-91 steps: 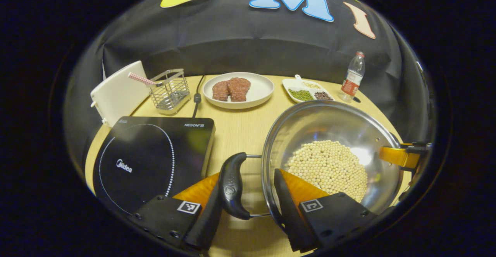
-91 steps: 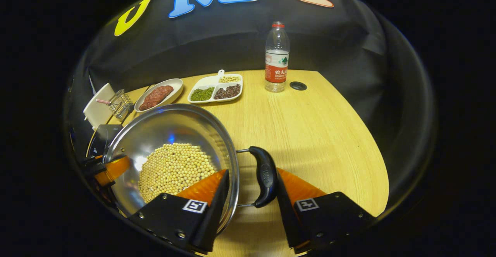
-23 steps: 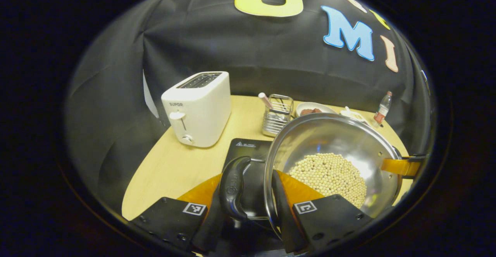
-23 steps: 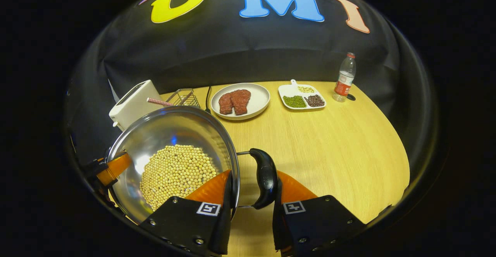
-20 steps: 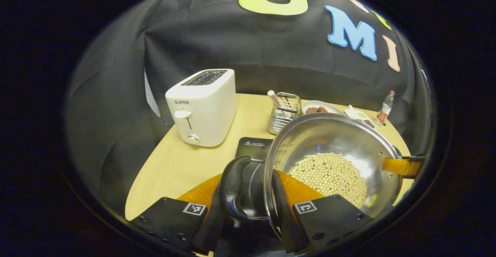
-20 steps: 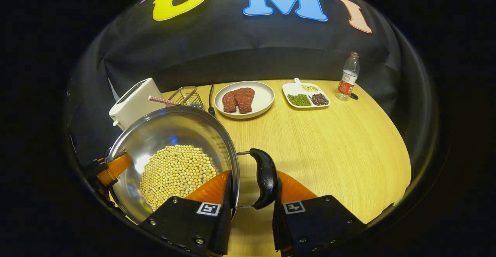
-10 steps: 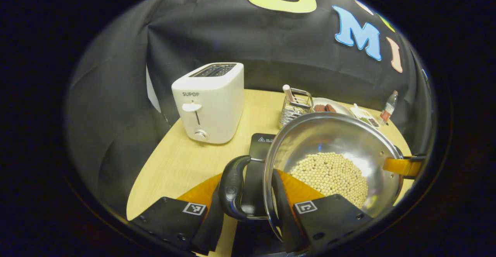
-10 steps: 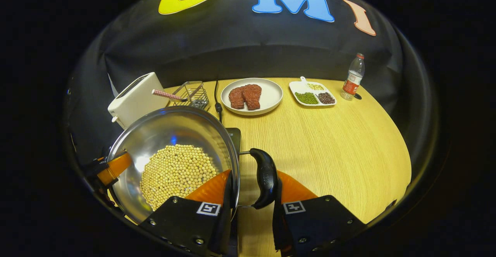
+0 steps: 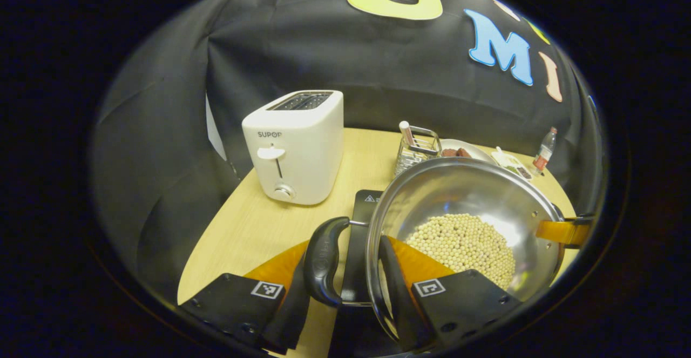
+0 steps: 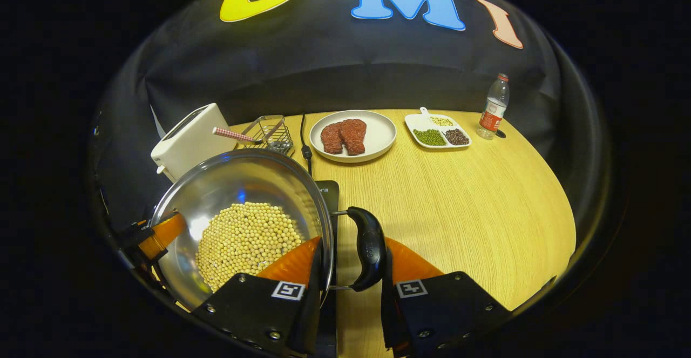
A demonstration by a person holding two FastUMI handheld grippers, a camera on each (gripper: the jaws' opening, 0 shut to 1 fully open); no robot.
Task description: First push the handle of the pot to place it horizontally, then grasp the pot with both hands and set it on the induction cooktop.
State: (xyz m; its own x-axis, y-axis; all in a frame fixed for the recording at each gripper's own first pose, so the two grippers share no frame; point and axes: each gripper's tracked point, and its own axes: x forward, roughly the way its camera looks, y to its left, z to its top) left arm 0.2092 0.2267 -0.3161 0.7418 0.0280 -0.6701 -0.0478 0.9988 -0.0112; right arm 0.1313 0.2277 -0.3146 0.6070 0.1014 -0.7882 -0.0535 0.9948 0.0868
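Note:
A steel pot (image 9: 469,201) holding soybeans (image 9: 464,242) is held by both grippers over the black induction cooktop (image 9: 363,209). I cannot tell whether it rests on the cooktop. My left gripper (image 9: 345,293) is shut on the pot's left black handle (image 9: 322,261), with one finger outside the handle and the other inside the pot wall. My right gripper (image 10: 348,293) is shut the same way on the right handle (image 10: 370,247) of the pot (image 10: 243,185). The cooktop (image 10: 327,193) peeks out from under the pot's rim. Each gripper's finger shows across the pot in the other view.
A white toaster (image 9: 294,144) stands behind the cooktop on the left, with a wire utensil rack (image 9: 415,147) beside it. A plate of meat (image 10: 353,131), a divided dish of beans (image 10: 440,130), a water bottle (image 10: 492,107) and a power cord (image 10: 305,144) lie at the back.
Both grippers have carried the pot leftward from the bare table to over the cooktop. In the last second it shifted a little further and sank slightly.

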